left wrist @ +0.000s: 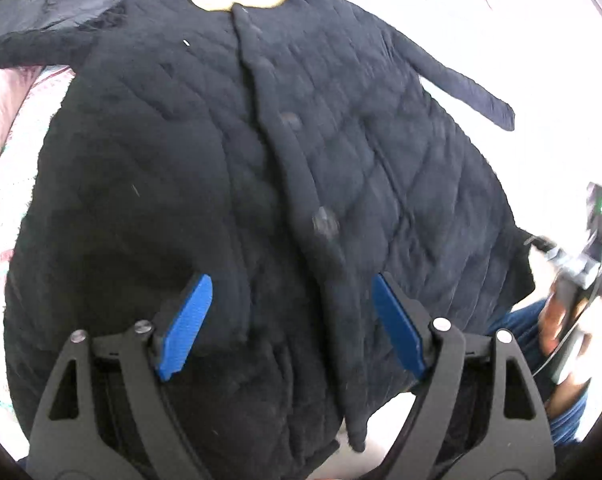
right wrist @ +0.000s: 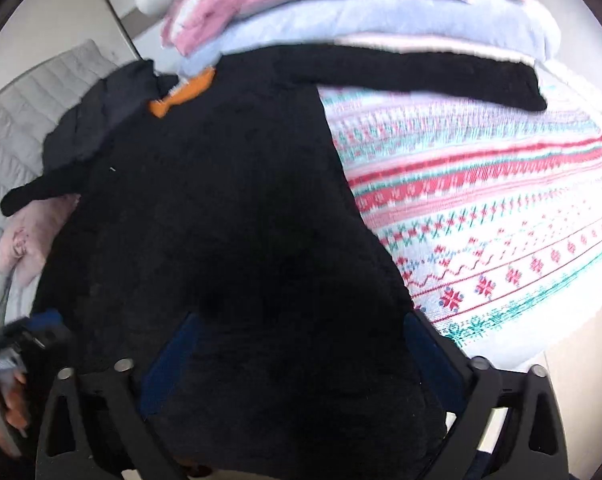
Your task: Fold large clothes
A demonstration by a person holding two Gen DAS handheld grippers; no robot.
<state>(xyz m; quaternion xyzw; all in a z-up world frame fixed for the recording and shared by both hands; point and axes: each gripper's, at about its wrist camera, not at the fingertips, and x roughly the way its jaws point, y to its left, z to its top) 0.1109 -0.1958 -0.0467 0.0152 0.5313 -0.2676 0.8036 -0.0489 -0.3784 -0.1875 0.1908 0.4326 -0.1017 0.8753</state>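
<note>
Coat (left wrist: 229, 168), thick, quilted and soft, looks heavy and floppy; left gripper (left wrist: 291, 312) hangs open over its hem, holding nothing, right gripper (right wrist: 301, 344) too dark to tell, so take hold at the hem.

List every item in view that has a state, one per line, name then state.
black quilted coat: spread flat on the bed, front up, button placket closed, not yet folded.
coat sleeve: stretched out sideways over the patterned blanket.
left gripper: open, blue pads apart above the coat's lower part.
right gripper: jaws apart over the hem, no grip visible.
stacked bedding: folded in a pile behind the collar.
</note>
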